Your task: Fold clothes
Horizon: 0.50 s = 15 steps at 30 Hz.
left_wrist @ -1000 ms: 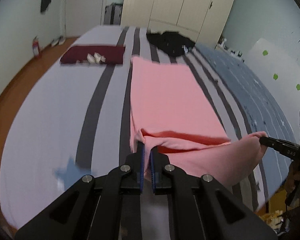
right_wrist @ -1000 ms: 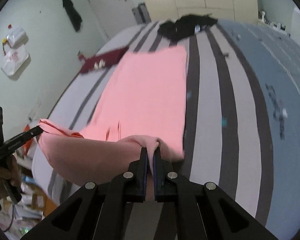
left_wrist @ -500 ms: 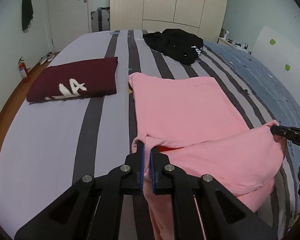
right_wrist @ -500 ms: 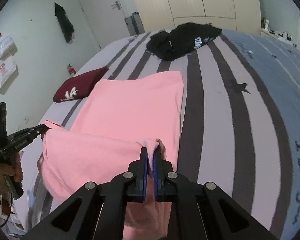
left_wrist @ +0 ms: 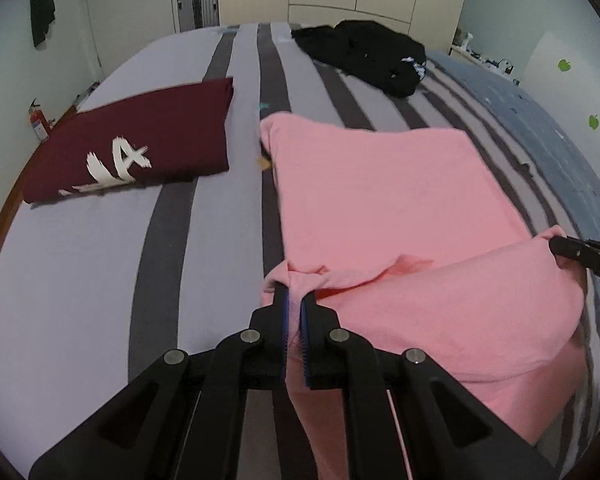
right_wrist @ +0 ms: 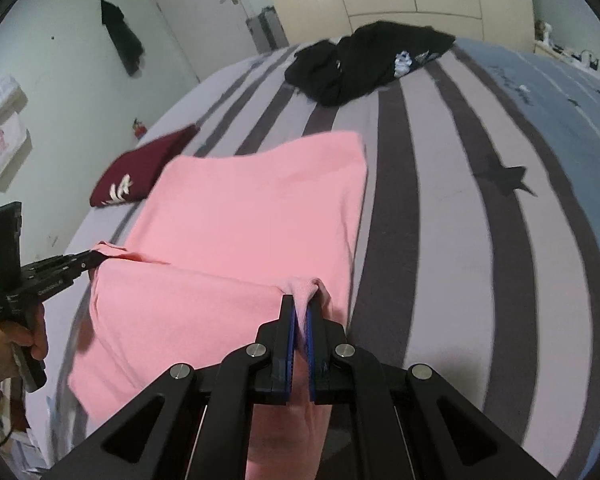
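Between both closed grippers, pink garment (left_wrist: 380, 200)

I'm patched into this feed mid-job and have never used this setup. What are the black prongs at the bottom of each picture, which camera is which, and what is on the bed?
There is no robot arm here. A person holds a handheld two-finger tool in each hand, and each tool carries a wide-angle camera looking forward along its fingers, so the black prongs are the tool itself.

One picture is from the left gripper, the other from the right gripper. Each view also catches the other tool at its edge, and in the right view the person's hand holding it.

Both grippers are shut on a corner of the near edge of the pink garment. That edge is lifted and partly doubled over the rest, which lies flat on the striped bed.

Also on the bed: a folded maroon garment with white lettering, and a black heap of clothing farther back.
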Motion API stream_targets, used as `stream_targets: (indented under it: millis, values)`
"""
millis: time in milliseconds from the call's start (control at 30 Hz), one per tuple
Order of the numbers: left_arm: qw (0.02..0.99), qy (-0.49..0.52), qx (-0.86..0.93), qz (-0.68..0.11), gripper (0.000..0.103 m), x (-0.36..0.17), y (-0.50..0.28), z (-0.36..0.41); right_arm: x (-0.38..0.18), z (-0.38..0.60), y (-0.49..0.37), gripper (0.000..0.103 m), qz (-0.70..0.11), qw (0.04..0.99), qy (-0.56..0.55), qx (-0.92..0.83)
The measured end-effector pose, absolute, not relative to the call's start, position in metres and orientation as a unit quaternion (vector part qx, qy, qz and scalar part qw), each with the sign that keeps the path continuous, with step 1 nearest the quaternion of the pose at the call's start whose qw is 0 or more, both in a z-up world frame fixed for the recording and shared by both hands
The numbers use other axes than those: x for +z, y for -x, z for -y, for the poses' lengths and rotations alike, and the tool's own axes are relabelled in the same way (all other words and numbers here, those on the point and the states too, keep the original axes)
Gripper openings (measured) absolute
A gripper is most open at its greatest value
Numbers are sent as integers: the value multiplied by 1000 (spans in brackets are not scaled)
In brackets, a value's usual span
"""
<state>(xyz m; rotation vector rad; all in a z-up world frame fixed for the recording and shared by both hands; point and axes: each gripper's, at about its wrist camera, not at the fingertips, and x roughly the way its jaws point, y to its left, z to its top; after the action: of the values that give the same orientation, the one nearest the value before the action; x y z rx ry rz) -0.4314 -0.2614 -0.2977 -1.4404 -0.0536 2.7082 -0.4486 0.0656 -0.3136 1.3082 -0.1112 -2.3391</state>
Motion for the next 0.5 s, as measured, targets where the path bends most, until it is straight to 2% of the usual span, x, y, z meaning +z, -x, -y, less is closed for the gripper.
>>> stream_targets:
  millis: [233,500]
  values:
    - [28,482,876,11,5,-304,439,259,-338,-60,470,4,46,221,-499,-837]
    - [23,486,872,53,8,-299,439,270,-344,-62,485,5,65,228,-522,-819]
